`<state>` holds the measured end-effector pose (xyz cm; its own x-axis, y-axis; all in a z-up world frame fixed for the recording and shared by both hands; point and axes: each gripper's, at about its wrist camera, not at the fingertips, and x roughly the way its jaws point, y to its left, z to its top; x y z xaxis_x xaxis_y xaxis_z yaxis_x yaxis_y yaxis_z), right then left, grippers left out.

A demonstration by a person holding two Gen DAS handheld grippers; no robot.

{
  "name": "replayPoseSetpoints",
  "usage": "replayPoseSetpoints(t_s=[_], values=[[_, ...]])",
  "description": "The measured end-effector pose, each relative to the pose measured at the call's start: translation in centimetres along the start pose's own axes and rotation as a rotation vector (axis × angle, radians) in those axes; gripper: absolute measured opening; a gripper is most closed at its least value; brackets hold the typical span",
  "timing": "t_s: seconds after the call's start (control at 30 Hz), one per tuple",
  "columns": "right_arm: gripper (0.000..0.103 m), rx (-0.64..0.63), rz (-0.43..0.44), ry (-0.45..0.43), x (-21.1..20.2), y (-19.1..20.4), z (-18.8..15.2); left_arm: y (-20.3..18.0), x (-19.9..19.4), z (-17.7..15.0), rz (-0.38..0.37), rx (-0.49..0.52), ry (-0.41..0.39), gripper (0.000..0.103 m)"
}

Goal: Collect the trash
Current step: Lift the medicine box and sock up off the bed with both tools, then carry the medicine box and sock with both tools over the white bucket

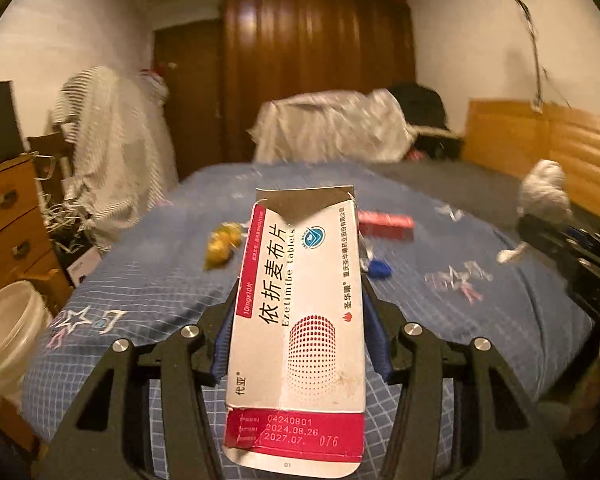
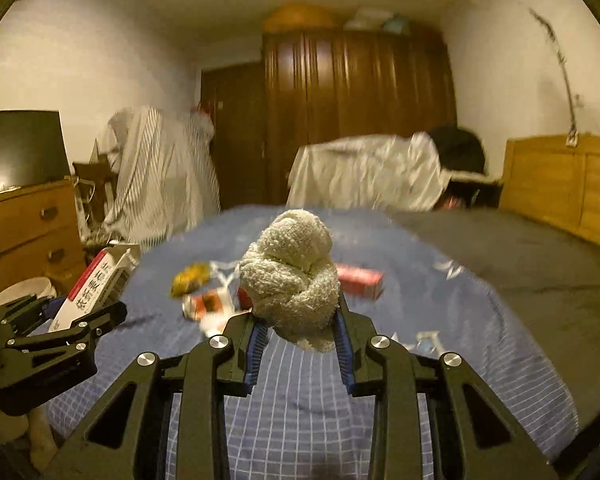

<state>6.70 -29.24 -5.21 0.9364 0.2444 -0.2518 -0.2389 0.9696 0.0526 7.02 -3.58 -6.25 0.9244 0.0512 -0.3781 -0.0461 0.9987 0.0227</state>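
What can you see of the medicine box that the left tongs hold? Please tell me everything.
The medicine box is a slim white carton with a red band and printed dates at its near end, black Chinese characters, "Ezetimibe Tablets" and a red dot pattern. It looks like thin cardboard. Its far end is torn open, flap ragged. It lies lengthwise between the blue pads of the left tongs, which press its long sides, lifted above the blue checked bedsheet.

wardrobe dark wood | dresser left | headboard right | bed blue checked
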Motion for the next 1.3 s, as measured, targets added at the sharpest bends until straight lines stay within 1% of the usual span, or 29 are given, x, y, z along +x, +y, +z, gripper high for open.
replayPoseSetpoints(t_s=[0.1, 0.27, 0.4, 0.53, 0.63, 0.7, 0.77, 0.97, 1.07, 1.3], values=[[0.032, -0.001, -0.011, -0.052, -1.7, -0.1, 0.4, 0.3, -1.5, 0.2, 0.026, -0.020, -0.053, 0.052], [0.033, 0.008, -0.022, -0.082, -3.3, 0.0, 0.5, 0.2, -3.0, 0.7, 0.044, -0.031, -0.113, 0.052], [0.033, 0.004, -0.024, -0.084, -3.8, -0.2, 0.6, 0.0, -3.5, 0.8, 0.043, -0.032, -0.125, 0.052], [0.033, -0.003, -0.014, -0.082, -4.3, 0.2, 0.8, 0.8, -3.8, 0.9, 0.047, -0.047, -0.129, 0.052], [0.033, -0.012, 0.017, -0.078, -4.0, 1.1, 1.5, 2.0, -4.0, 1.1, 0.062, -0.066, -0.129, 0.052], [0.033, -0.024, 0.047, -0.081, -3.5, 2.1, 2.2, 3.1, -4.1, 1.4, 0.088, -0.075, -0.132, 0.052], [0.033, -0.033, 0.084, -0.087, -2.8, 3.5, 3.1, 4.7, -4.2, 1.9, 0.126, -0.089, -0.133, 0.052], [0.033, -0.053, 0.219, -0.095, 0.2, 9.7, 6.0, 10.5, -4.9, 3.2, 0.244, -0.137, -0.141, 0.052], [0.033, -0.056, 0.292, -0.092, 1.9, 13.3, 7.6, 14.0, -5.5, 4.0, 0.318, -0.149, -0.142, 0.052], [0.033, -0.092, 0.415, -0.082, 4.5, 22.7, 10.5, 20.6, -6.9, 4.6, 0.437, -0.185, -0.138, 0.052]])
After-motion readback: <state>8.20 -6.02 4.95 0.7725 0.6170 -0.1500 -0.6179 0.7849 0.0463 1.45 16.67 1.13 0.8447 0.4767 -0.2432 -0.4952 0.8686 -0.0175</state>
